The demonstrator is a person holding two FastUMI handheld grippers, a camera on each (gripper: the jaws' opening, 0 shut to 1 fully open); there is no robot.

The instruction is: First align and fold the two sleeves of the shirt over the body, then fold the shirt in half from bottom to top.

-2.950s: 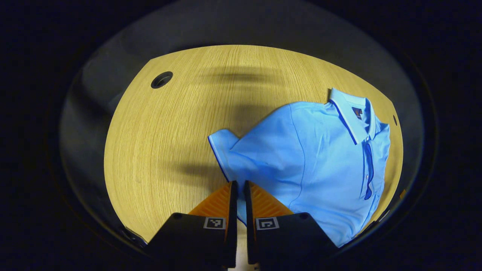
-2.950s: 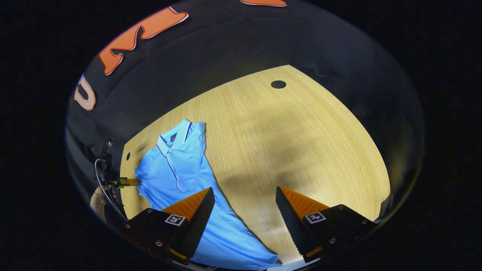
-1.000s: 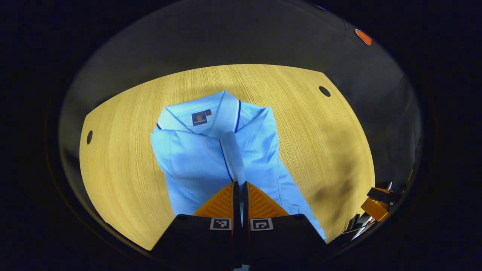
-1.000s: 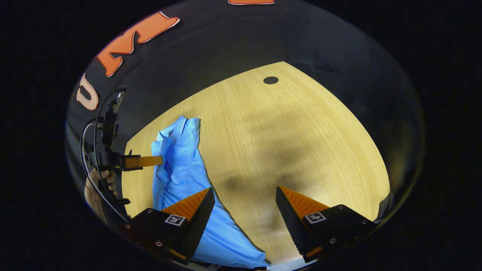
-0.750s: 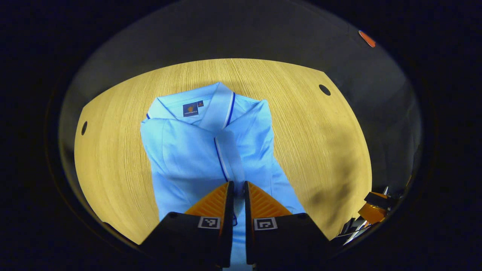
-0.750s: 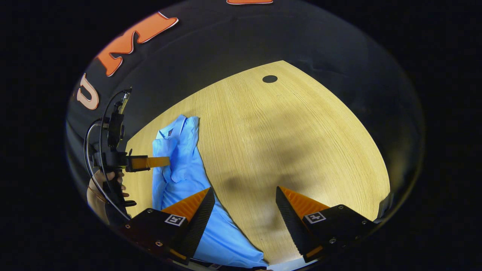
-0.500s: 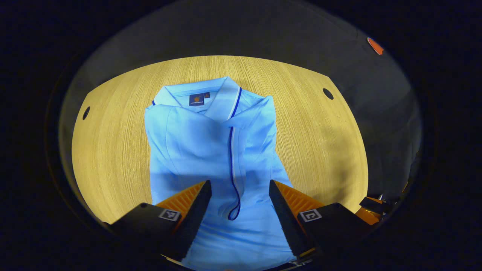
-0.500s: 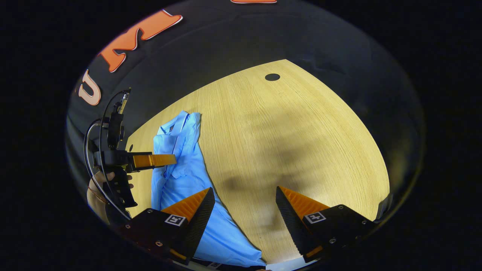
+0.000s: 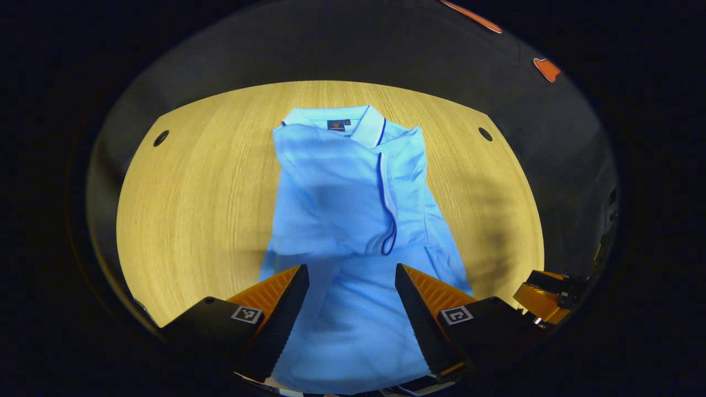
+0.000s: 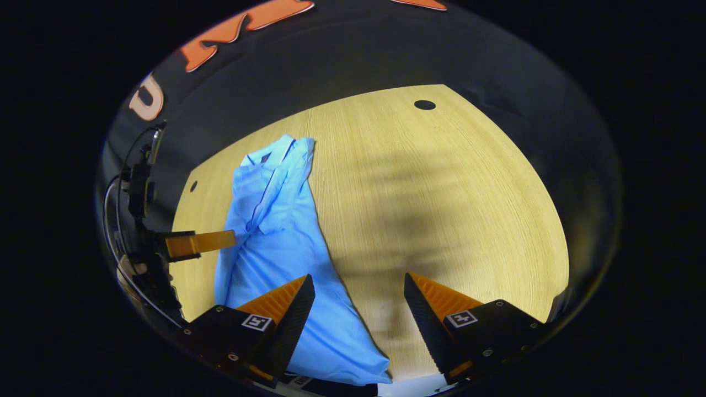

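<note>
Fingers: left gripper (image 9: 352, 270) and right gripper (image 10: 358, 278) both spread wide, gripping nothing
Shirt: light blue polo shirt (image 9: 353, 204) flat on pale wooden table (image 9: 193, 187), sleeves folded in, collar far side

Shirt (image 9: 353, 198): light blue all over, thin dark blue piping along collar edge and along folded sleeve hem, pale near-white band beside piping; small dark blue label (image 9: 334, 125) inside collar. Counter (image 9: 187, 204): pale yellow-tan wood grain, fine lengthwise streaks, small round black holes near corners, grey shadow patches.
</note>
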